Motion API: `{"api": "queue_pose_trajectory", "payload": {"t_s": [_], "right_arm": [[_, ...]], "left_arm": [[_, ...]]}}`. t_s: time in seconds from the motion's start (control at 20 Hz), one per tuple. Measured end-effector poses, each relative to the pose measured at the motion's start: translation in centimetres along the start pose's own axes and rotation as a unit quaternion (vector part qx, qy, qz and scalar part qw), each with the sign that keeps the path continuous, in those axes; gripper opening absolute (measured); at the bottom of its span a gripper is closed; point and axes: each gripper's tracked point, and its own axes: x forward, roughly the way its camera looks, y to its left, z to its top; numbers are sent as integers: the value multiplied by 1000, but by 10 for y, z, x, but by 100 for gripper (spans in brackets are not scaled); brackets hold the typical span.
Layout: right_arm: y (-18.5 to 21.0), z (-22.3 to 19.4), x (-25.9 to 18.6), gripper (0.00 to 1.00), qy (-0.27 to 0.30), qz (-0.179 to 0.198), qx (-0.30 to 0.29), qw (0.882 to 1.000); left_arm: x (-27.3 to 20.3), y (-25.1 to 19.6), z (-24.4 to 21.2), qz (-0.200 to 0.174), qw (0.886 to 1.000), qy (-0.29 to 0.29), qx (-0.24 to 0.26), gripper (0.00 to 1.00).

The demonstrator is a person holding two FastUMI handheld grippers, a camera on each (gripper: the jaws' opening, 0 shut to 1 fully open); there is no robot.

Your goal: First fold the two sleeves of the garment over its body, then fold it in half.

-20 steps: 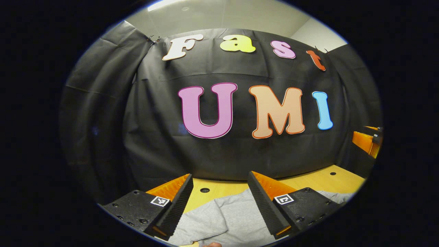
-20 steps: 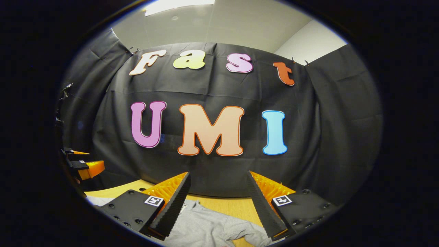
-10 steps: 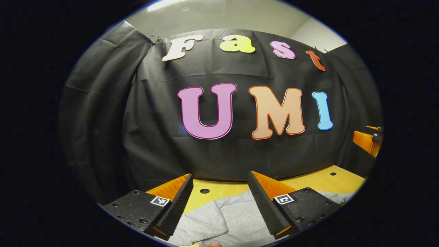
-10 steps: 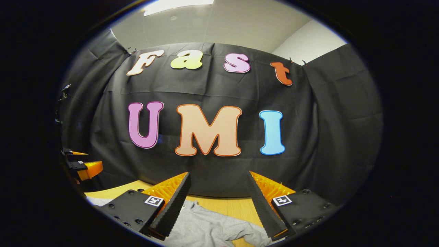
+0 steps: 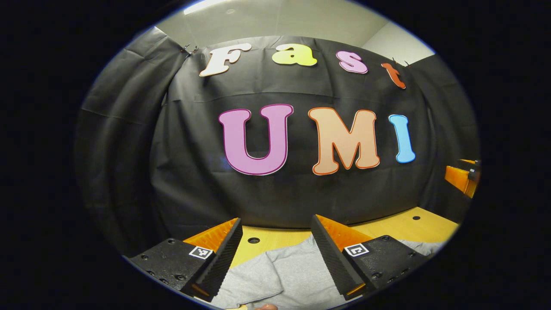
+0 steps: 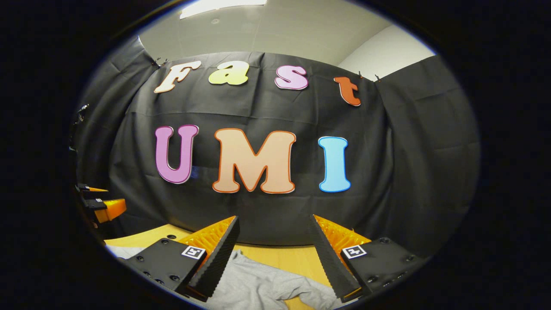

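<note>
The soft grey knitted garment (image 5: 284, 275) lies flat on the pale wooden worktop (image 5: 387, 228), below and just ahead of both grippers, which are held level above it and aimed at the booth's black cloth wall (image 5: 193, 172). Under the left gripper (image 5: 275, 254) the garment shows a broad, smooth panel with one fold edge, probably the body. Under the right gripper (image 6: 271, 254) a narrower crumpled strip, likely a sleeve (image 6: 301, 292), trails away from the garment body toward the right finger. That sleeve's long axis seems to run across the jaws, and the right gripper looks the nearer one. Both pairs of jaws stand wide apart, holding nothing. Each must tip down to reach the cloth.
</note>
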Motion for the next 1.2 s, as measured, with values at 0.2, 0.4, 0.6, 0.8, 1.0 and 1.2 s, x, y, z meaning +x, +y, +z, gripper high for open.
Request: {"api": "queue_pose_trajectory", "payload": {"t_s": [0.2, 0.4, 0.6, 0.8, 1.0, 1.2], "right_arm": [[-35, -14, 1, 99, 16, -34, -13, 999], [-79, -40, 0, 99, 52, -78, -25, 995], [-118, -75, -8, 100, 93, -115, -26, 989], [-148, -106, -24, 100, 131, -147, -32, 980], [-168, -140, -37, 99, 170, -157, -41, 972], [-190, -191, -61, 100, 229, -170, -35, 958]], "left_arm": [[3, -12, -1, -13, 1000, 0, -1, 95], [4, -20, -3, -23, 1000, 2, 2, 95], [7, -28, -4, -31, 1000, 3, 4, 95], [9, -35, -3, -37, 999, 2, 6, 95], [9, -41, -2, -44, 999, 1, 8, 95], [9, -44, -2, -46, 999, 2, 9, 94]]}}
